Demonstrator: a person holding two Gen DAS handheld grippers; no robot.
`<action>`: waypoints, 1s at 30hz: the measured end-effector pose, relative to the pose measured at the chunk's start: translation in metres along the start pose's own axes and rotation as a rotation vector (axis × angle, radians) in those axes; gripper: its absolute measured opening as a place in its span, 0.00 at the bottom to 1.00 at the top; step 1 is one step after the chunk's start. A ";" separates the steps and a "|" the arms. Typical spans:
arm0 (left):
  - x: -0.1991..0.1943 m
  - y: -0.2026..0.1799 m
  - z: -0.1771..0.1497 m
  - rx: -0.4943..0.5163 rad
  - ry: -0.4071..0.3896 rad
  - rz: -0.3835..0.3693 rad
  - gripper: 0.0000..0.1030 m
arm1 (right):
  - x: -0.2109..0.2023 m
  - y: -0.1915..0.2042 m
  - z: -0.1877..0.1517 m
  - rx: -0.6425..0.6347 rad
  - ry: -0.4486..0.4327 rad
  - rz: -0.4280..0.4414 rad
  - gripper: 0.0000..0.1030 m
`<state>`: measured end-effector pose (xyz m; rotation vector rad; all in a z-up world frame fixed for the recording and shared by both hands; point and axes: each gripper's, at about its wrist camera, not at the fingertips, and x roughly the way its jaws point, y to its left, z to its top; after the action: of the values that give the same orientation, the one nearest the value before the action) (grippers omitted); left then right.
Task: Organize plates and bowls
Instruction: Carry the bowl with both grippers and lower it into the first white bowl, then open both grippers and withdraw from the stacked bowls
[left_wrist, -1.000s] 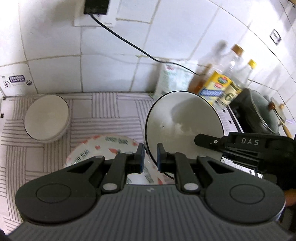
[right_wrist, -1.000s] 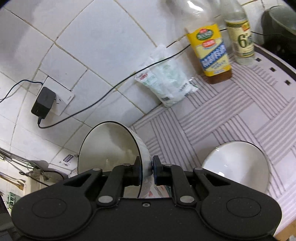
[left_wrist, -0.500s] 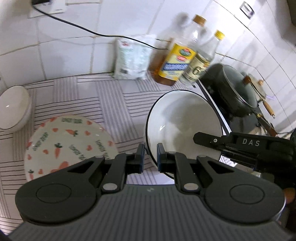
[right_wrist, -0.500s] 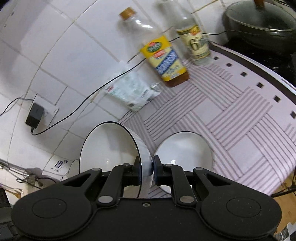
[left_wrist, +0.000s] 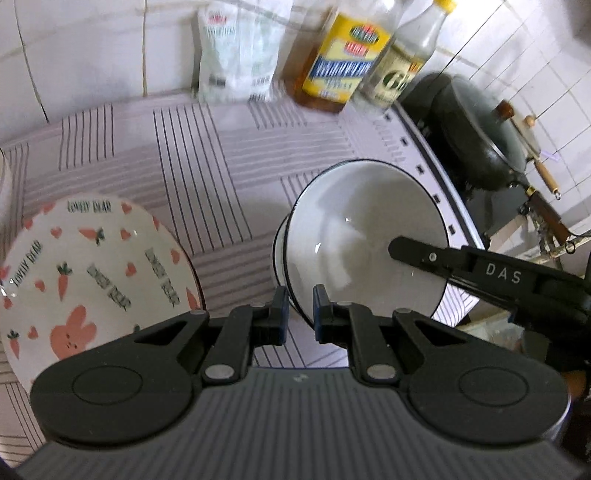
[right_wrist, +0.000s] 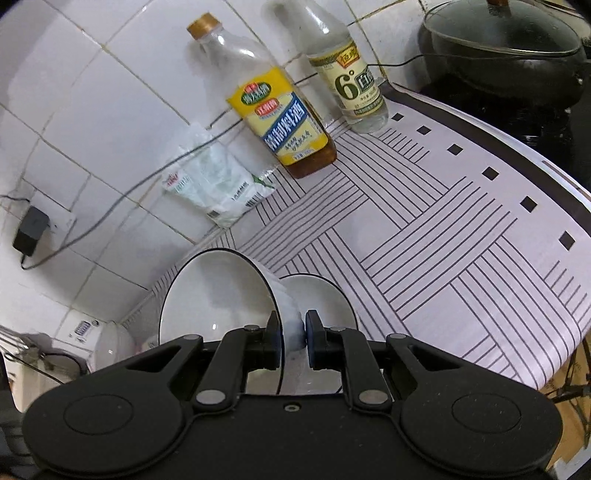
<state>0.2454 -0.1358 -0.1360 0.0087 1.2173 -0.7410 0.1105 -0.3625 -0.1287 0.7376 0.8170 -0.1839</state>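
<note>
A white bowl with a thin black rim (left_wrist: 365, 236) is held tilted above the striped mat. My left gripper (left_wrist: 297, 308) is shut on its near rim. My right gripper (right_wrist: 293, 332) is shut on the opposite rim (right_wrist: 218, 295), and its finger shows inside the bowl in the left wrist view (left_wrist: 424, 256). A second black-rimmed white bowl (right_wrist: 317, 295) sits on the mat right under the held one. A carrot-and-rabbit printed plate (left_wrist: 92, 273) lies on the mat to the left. Another white bowl (right_wrist: 110, 347) sits further left, partly hidden.
Two bottles (right_wrist: 280, 114) (right_wrist: 347, 77) and a white packet (right_wrist: 214, 188) stand against the tiled wall. A lidded black wok (right_wrist: 506, 48) sits on the stove to the right. A plug and cable (right_wrist: 29, 229) hang on the wall. The mat's edge (right_wrist: 554, 177) curves at the right.
Both grippers have carried the bowl to the right, from above the printed plate to over the second black-rimmed bowl. The bottles and wok have come closer in view.
</note>
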 end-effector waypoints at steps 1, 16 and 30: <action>0.003 0.001 0.001 -0.003 0.013 0.004 0.11 | 0.003 0.000 0.001 -0.013 0.004 0.000 0.17; 0.038 0.000 0.011 0.016 0.164 0.048 0.12 | 0.028 0.027 -0.020 -0.296 -0.034 -0.218 0.14; 0.047 -0.010 0.011 0.062 0.160 0.113 0.14 | 0.037 0.048 -0.036 -0.619 -0.079 -0.295 0.27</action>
<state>0.2561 -0.1714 -0.1679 0.1892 1.3339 -0.6886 0.1346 -0.2982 -0.1468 0.0259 0.8445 -0.2077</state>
